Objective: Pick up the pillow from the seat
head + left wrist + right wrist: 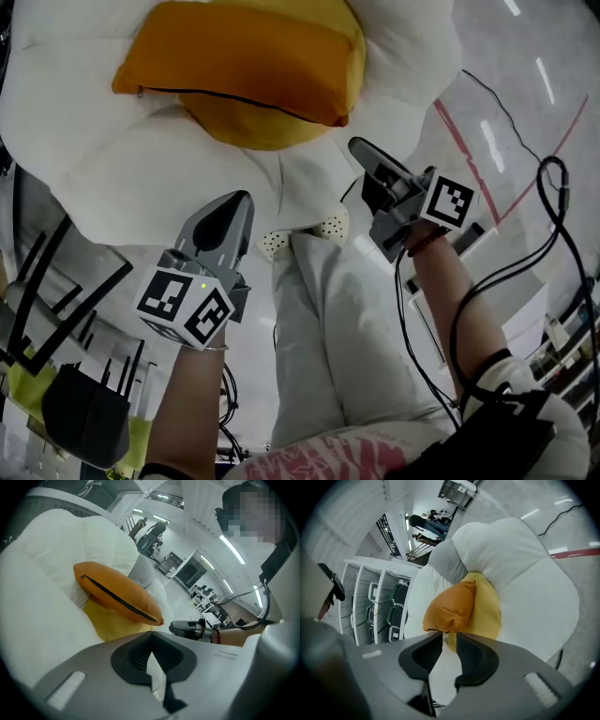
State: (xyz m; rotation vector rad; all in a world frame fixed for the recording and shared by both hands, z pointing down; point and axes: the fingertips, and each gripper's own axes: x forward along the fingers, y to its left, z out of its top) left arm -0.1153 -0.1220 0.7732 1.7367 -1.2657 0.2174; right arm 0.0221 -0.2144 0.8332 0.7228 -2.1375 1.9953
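An orange pillow (244, 61) with a dark zip seam lies on the yellow centre (253, 127) of a big white flower-shaped seat (141, 169). My left gripper (238, 201) hovers short of the seat's near edge, below the pillow; its jaws meet at the tips with nothing held (151, 634). My right gripper (361, 148) is at the seat's right edge, beside the pillow. Its jaws (449, 637) stand a little apart with nothing between them; the pillow (450, 609) sits just beyond them. The left gripper view shows the pillow (117, 597) and the right gripper (187, 627).
Black cables (553, 216) trail over the floor at the right, by red floor lines (459, 141). A black chair frame (56, 309) stands at the lower left. The person's light-trousered leg (319, 337) lies between the grippers. White shelving (370, 597) stands behind the seat.
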